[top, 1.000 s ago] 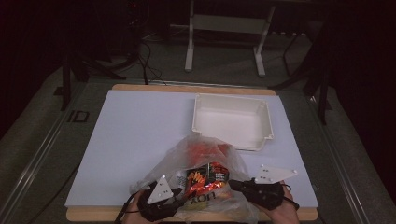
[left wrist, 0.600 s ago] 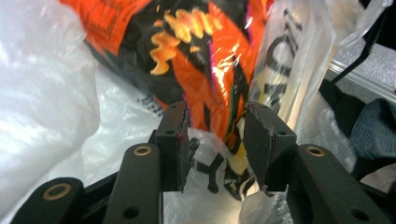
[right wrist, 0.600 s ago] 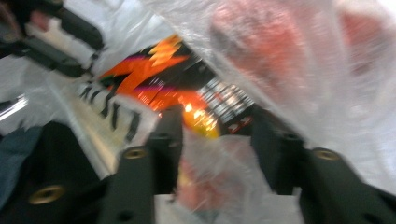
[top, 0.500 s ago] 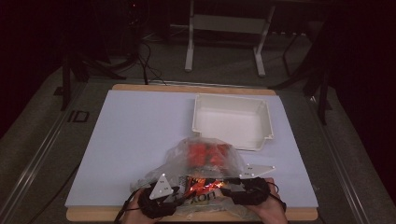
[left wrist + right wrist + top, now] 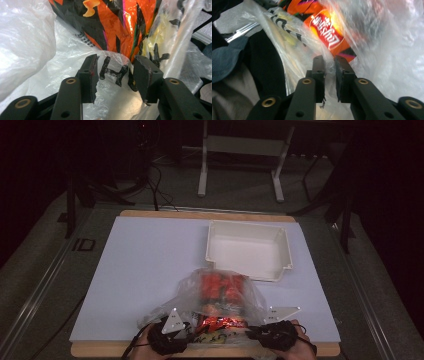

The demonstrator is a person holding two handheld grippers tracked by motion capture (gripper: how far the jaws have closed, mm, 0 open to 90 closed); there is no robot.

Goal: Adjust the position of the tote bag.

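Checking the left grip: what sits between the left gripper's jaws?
In the left gripper view, clear plastic bag film with black print lies between the left gripper jaws, the orange snack packet just behind it.

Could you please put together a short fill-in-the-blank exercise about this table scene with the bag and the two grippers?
1. The clear plastic bag lies at the table's ____ edge, by the person's hands.
2. The empty white tray stands on the ____ side of the bag.
3. Plastic film sits between the fingers of the left gripper, whose jaws stand ____ than those of the right gripper.
4. The snack packet inside the bag is mainly black and ____.

Missing words: near; far; wider; orange
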